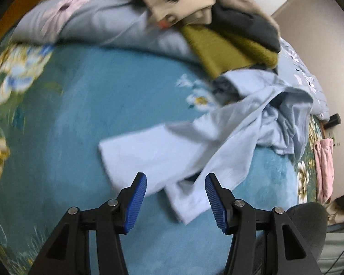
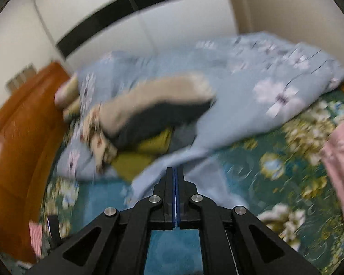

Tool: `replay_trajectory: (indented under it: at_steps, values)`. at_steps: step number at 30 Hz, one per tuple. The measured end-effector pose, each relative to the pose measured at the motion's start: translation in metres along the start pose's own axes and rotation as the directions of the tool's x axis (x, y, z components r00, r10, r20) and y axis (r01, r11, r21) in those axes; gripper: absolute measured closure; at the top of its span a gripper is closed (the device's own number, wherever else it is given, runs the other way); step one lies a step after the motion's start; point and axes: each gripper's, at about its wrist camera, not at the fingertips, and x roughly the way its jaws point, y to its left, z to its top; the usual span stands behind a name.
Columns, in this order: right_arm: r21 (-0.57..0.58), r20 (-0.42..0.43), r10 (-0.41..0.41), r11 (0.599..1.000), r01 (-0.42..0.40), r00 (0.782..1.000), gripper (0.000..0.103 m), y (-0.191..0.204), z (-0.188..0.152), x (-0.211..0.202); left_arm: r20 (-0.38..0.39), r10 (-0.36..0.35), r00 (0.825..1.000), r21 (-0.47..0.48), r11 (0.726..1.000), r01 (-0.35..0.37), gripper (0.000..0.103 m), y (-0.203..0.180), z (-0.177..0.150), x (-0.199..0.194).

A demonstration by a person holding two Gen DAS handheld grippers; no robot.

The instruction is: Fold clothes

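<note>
A light blue shirt [image 1: 172, 151] lies crumpled on the teal flowered bedspread [image 1: 68, 114], one sleeve spread flat toward the left and the body bunched up at the right. My left gripper [image 1: 175, 175] hovers open just above the sleeve's near edge, its blue pads [image 1: 137, 201] apart with nothing held. In the right wrist view my right gripper [image 2: 174, 169] is shut, with the light blue shirt [image 2: 206, 171] drawn up to its tip. The view is blurred, so the pinch itself is hard to make out.
A pile of clothes sits behind the shirt: an olive garment [image 1: 220, 50], a dark grey one [image 1: 245, 27] and a beige flowered one [image 1: 178, 0], resting on a pale blue quilt [image 2: 252, 80]. A pink garment [image 2: 341, 151] lies at the right, and a wooden headboard [image 2: 18, 137] stands at the left.
</note>
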Motion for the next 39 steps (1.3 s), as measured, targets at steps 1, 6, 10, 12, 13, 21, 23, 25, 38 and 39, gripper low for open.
replay_trajectory:
  at_steps: [1, 6, 10, 12, 13, 21, 23, 25, 38, 39]
  values:
    - [-0.014, -0.04, 0.011, 1.0, -0.012, 0.999, 0.102, 0.006, -0.006, 0.015, -0.012, -0.001, 1.0, -0.013, 1.0, 0.0, 0.046, 0.005, -0.007, 0.002]
    - [0.024, -0.24, 0.104, 0.995, -0.101, 0.965, 0.092, 0.045, -0.029, 0.105, -0.053, -0.059, 0.997, -0.117, 0.992, 0.052, 0.046, 0.014, -0.025, 0.014]
    - [0.16, -0.293, 0.166, 0.979, -0.123, 0.942, 0.076, 0.055, -0.034, 0.159, -0.08, -0.061, 0.995, -0.164, 0.985, 0.047, 0.046, 0.012, -0.027, 0.026]
    - [0.236, -0.302, 0.175, 0.966, -0.104, 0.937, 0.076, 0.053, -0.034, 0.178, -0.09, -0.057, 0.994, -0.166, 0.985, 0.042, 0.046, 0.01, -0.027, 0.03]
    - [0.26, -0.311, 0.164, 0.962, -0.082, 0.936, 0.076, 0.052, -0.034, 0.187, -0.095, -0.055, 0.994, -0.168, 0.985, 0.039, 0.047, 0.009, -0.027, 0.033]
    - [0.304, -0.392, 0.078, 0.952, 0.049, 0.917, 0.077, 0.052, -0.039, 0.227, -0.114, -0.029, 0.993, -0.171, 0.985, 0.01, 0.06, -0.001, -0.027, 0.043]
    - [0.321, -0.386, 0.104, 0.947, 0.028, 0.917, 0.099, 0.049, -0.04, 0.227, -0.123, -0.01, 0.992, -0.162, 0.987, -0.011, 0.084, -0.004, -0.027, 0.046]
    - [0.341, -0.375, 0.134, 0.94, 0.002, 0.917, 0.101, 0.047, -0.041, 0.225, -0.123, 0.01, 0.992, -0.149, 0.988, -0.028, 0.093, -0.007, -0.026, 0.047]
    - [0.402, 0.192, 0.319, 0.837, -0.371, 0.928, 0.101, -0.039, 0.051, 0.037, 0.249, 0.152, 0.957, -0.253, 0.963, -0.087, 0.098, 0.037, 0.01, -0.069]
    - [0.396, 0.231, 0.307, 0.837, -0.377, 0.923, 0.101, -0.05, 0.055, 0.018, 0.279, 0.169, 0.945, -0.285, 0.955, -0.087, 0.098, 0.048, 0.013, -0.08]
